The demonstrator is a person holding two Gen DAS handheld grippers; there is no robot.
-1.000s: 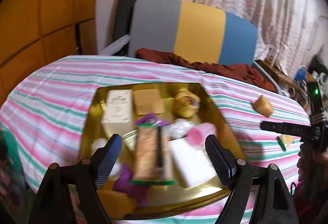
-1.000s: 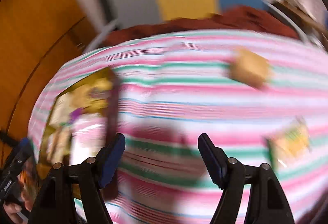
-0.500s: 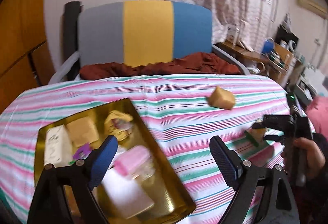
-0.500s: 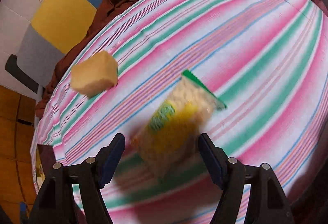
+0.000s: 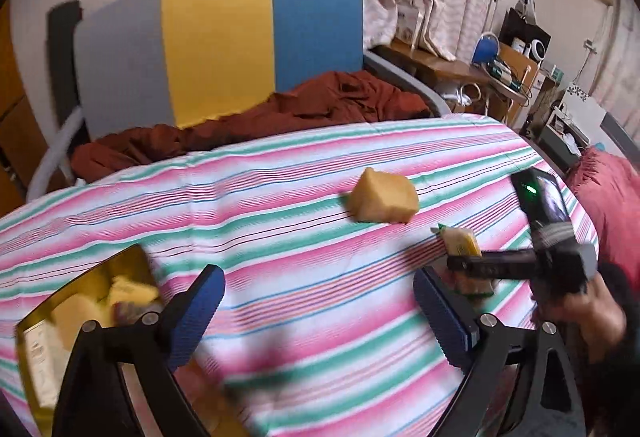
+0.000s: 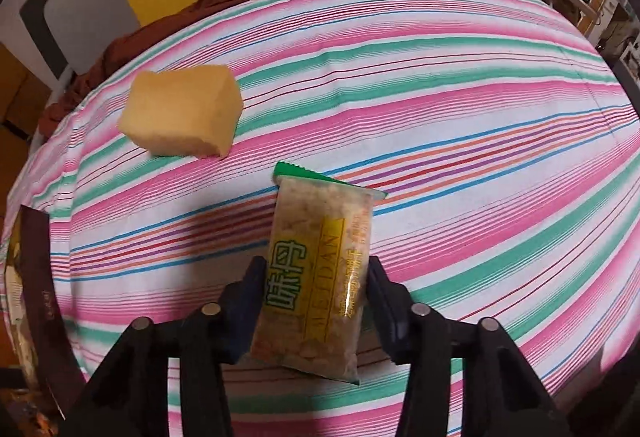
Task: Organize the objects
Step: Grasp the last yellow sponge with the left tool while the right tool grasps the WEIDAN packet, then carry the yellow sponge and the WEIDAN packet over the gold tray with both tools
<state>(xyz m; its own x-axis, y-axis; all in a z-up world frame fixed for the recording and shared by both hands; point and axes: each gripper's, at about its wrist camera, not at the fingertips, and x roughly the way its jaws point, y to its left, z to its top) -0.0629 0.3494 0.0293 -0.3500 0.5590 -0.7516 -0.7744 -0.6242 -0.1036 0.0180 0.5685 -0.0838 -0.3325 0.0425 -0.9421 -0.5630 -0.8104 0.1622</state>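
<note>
My right gripper (image 6: 316, 289) is shut on a yellow-and-green snack packet (image 6: 320, 257), with the packet pinched between its two pads on the striped tablecloth. The packet (image 5: 460, 243) and my right gripper (image 5: 476, 265) also show in the left wrist view. A yellow sponge block (image 6: 182, 111) lies on the cloth beyond and left of the packet; it shows mid-table in the left wrist view (image 5: 384, 201). My left gripper (image 5: 316, 313) is open and empty above the cloth. A gold tray (image 5: 132, 261) with several small items sits at lower left.
The tray's dark edge (image 6: 40, 289) shows at far left in the right wrist view. A grey, yellow and blue chair back (image 5: 216, 41) with a rust-red cloth (image 5: 280, 113) stands behind the table. A cluttered desk (image 5: 480, 65) is at right.
My right gripper moved onto the snack packet and closed on it. My left gripper swung right, away from over the tray, toward the middle of the table.
</note>
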